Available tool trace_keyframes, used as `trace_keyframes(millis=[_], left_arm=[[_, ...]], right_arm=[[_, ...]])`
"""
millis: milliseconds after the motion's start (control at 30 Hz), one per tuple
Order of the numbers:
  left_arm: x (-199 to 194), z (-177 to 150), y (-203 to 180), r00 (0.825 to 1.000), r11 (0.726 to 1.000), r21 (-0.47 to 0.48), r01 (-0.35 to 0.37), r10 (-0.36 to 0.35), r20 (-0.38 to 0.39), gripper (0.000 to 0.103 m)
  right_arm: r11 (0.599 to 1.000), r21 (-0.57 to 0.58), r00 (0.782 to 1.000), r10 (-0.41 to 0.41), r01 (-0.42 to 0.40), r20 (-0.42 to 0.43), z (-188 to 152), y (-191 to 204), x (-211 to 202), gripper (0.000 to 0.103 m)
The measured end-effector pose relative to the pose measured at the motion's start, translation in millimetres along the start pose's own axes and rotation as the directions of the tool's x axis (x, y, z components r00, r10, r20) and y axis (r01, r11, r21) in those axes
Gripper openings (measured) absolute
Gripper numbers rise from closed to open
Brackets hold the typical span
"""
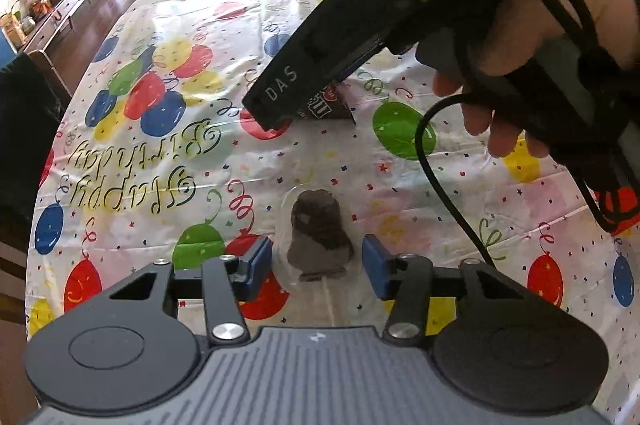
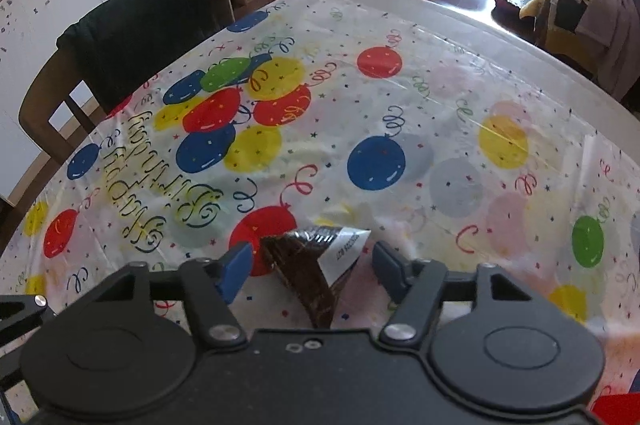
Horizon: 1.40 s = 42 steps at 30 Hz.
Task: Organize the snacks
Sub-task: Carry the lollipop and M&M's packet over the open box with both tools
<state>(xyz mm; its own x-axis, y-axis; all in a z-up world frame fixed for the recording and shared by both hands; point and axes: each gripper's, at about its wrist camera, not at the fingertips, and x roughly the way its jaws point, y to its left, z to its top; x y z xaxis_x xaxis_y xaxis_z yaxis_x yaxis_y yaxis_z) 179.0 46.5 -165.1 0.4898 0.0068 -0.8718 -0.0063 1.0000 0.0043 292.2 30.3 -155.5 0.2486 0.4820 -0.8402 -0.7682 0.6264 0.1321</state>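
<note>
A chocolate lollipop in a clear wrapper lies on the birthday tablecloth, its white stick pointing toward me. My left gripper is open, its blue pads on either side of the lollipop, not touching it. A brown candy packet with a white label lies on the cloth between the open blue pads of my right gripper. In the left wrist view the right gripper's body hides most of that packet, and its fingertips do not show.
A chair draped with dark cloth stands at the table's left side. The table's far edge drops to a wood floor. A black cable hangs from the right gripper over the cloth.
</note>
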Motion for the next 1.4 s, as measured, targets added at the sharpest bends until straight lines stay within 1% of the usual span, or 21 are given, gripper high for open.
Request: trace_keyframes(millis=[33, 100, 200, 400, 567, 733, 967, 1133, 1300, 1400], left_arm=[[0, 1, 1, 1.0, 1.0, -0.002, 0.005, -0.005, -0.001, 0.049], [1, 1, 2, 1.0, 1.0, -0.003, 0.008, -0.008, -0.001, 0.049], [2, 2, 6, 1.0, 1.0, -0.021, 0.011, -0.011, 0.0, 0.049], [-1, 0, 17, 1.0, 0.997, -0.071, 0.022, -0.023, -0.008, 0.048], [-12, -8, 28, 1.0, 0.994, -0.105, 0.022, -0.023, -0.004, 0.048], [-28, -18, 37, 1.0, 0.993, -0.117, 0.026, -0.024, 0.018, 0.049], [-49, -36, 47, 0.999, 0.989, -0.14, 0.042, -0.037, 0.041, 0.049], [-71, -48, 47, 0.996, 0.988, -0.139, 0.071, -0.063, 0.06, 0.049], [-94, -56, 39, 0.991, 0.99, -0.095, 0.103, -0.095, 0.09, 0.049], [-109, -56, 31, 0.986, 0.99, -0.065, 0.124, -0.115, 0.117, 0.049]], right_arm=[[1.0, -0.009, 1.0, -0.005, 0.005, 0.002, 1, 1, -1, 0.053], [1.0, -0.02, 1.0, 0.002, -0.002, 0.003, 0, 1, -2, 0.041], [1.0, -0.01, 1.0, -0.002, 0.002, 0.012, 0, 1, -5, 0.036], [0.999, 0.035, 0.999, -0.004, 0.003, 0.041, -6, -2, -20, 0.035], [0.997, 0.074, 0.999, -0.001, -0.003, 0.048, -18, -3, -37, 0.034], [0.995, 0.099, 0.998, 0.002, -0.008, 0.063, -34, 3, -61, 0.034], [0.987, 0.158, 0.997, -0.007, -0.006, 0.08, -70, 15, -103, 0.034], [0.978, 0.209, 0.995, -0.039, 0.018, 0.095, -99, 24, -138, 0.034], [0.966, 0.249, 0.989, -0.094, 0.063, 0.117, -126, 32, -174, 0.034], [0.955, 0.283, 0.981, -0.135, 0.092, 0.137, -140, 33, -199, 0.034]])
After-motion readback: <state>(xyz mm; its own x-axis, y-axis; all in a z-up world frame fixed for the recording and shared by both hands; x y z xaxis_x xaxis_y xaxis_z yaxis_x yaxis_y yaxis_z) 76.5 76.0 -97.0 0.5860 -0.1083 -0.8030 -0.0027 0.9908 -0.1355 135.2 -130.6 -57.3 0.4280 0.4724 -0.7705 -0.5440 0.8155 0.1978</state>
